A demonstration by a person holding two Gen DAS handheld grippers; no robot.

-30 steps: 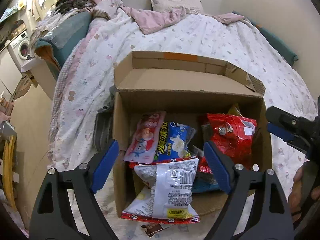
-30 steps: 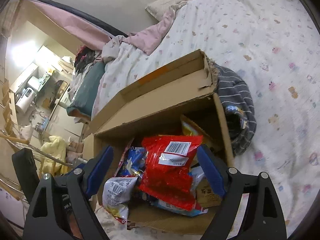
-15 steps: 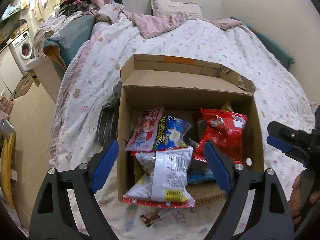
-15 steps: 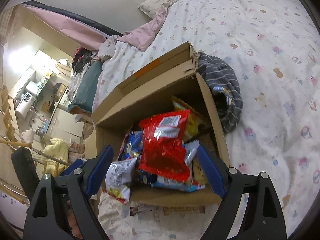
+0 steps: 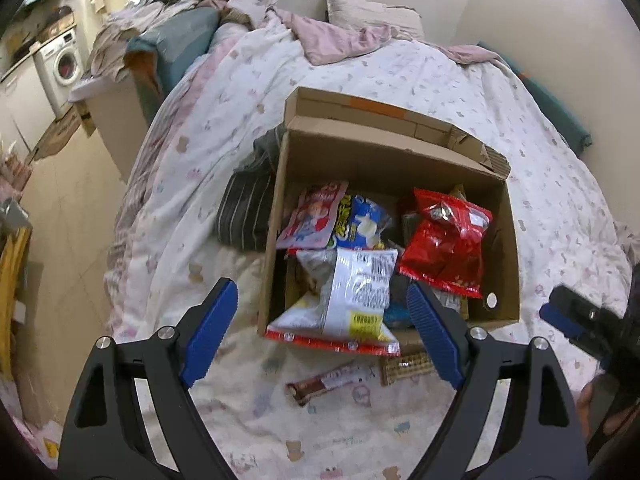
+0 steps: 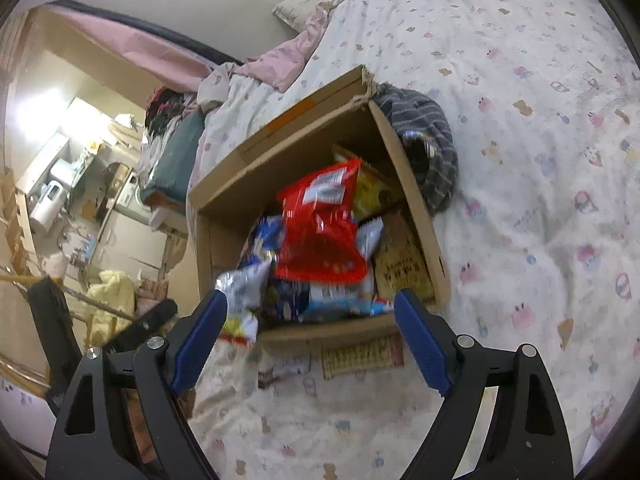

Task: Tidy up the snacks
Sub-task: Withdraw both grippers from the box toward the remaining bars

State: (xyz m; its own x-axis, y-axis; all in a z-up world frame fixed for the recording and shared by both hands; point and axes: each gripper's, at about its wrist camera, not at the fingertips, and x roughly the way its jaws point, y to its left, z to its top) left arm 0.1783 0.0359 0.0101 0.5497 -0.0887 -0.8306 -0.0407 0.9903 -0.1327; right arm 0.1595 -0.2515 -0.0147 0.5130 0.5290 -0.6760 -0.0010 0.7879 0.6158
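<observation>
Snacks fill the cardboard box on the bed. Both the left gripper and right gripper gape wide, empty, just before the box. The chocolate bar lying outside should be approached low and pinched across its width.

Open bedspread around snack-crammed cardboard box, striped cloth alongside
</observation>
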